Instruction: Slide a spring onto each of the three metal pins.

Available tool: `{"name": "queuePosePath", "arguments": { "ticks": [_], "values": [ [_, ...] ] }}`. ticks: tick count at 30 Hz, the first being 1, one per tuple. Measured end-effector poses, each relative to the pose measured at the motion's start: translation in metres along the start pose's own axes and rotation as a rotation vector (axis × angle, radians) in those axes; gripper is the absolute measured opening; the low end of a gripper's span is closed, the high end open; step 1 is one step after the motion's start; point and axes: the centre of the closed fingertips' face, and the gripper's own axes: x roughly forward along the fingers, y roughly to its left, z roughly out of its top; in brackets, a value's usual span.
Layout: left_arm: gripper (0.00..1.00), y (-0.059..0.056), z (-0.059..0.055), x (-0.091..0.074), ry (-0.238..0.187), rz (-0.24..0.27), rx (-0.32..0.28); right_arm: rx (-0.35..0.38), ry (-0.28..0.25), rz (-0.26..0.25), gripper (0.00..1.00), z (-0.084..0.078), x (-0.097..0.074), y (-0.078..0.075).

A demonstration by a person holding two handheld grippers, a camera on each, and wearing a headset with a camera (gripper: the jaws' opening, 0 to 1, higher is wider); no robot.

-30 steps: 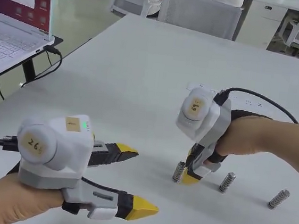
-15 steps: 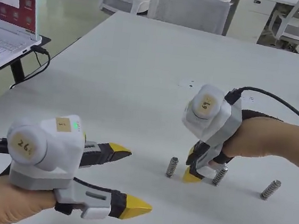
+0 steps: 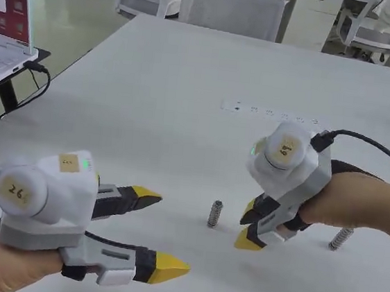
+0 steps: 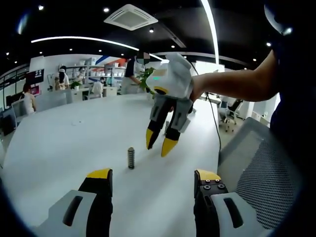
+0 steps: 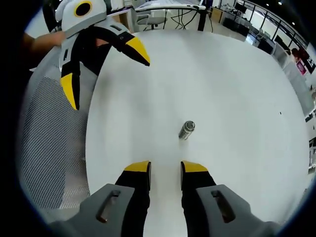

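Steel spring (image 3: 214, 213) is seen upright at nine o'clock of the right gripper (image 3: 248, 228), jaws narrowly parted, empty; the left gripper (image 3: 165, 232) is held spread. Light and tippable, it is judged best pinched mid-coil.

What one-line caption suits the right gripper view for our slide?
Right gripper, jaws slightly apart, points at a spring standing on the white table; the open left gripper faces it.

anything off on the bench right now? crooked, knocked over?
One thing: the far-right spring, past the right gripper, leans to one side, while the left spring stands straight. Nothing looks spilled or broken.
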Motion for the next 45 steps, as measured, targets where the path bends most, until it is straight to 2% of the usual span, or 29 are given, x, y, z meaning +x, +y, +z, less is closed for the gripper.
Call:
{"name": "queuePosePath", "arguments": {
  "ticks": [9, 15, 31, 40, 45],
  "values": [
    [0.63, -0.003, -0.002, 0.001, 0.008, -0.01, 0.002, 0.067, -0.073, -0.033, 0.22, -0.013, -0.01, 0.01],
    [0.63, -0.006, -0.004, 0.001, 0.017, -0.017, 0.005, 0.12, -0.108, -0.063, 0.23, -0.029, -0.018, 0.015],
    [0.64, -0.007, -0.007, 0.002, 0.031, -0.027, 0.002, 0.291, -0.219, -0.166, 0.25, -0.068, -0.046, 0.01],
    [0.64, -0.008, -0.008, 0.003, 0.036, -0.032, 0.004, 0.394, -0.289, -0.236, 0.26, -0.095, -0.067, 0.006],
    [0.64, -0.009, -0.01, 0.003, 0.04, -0.034, 0.003, 0.438, -0.328, -0.292, 0.27, -0.11, -0.078, 0.004]
  ]
}}
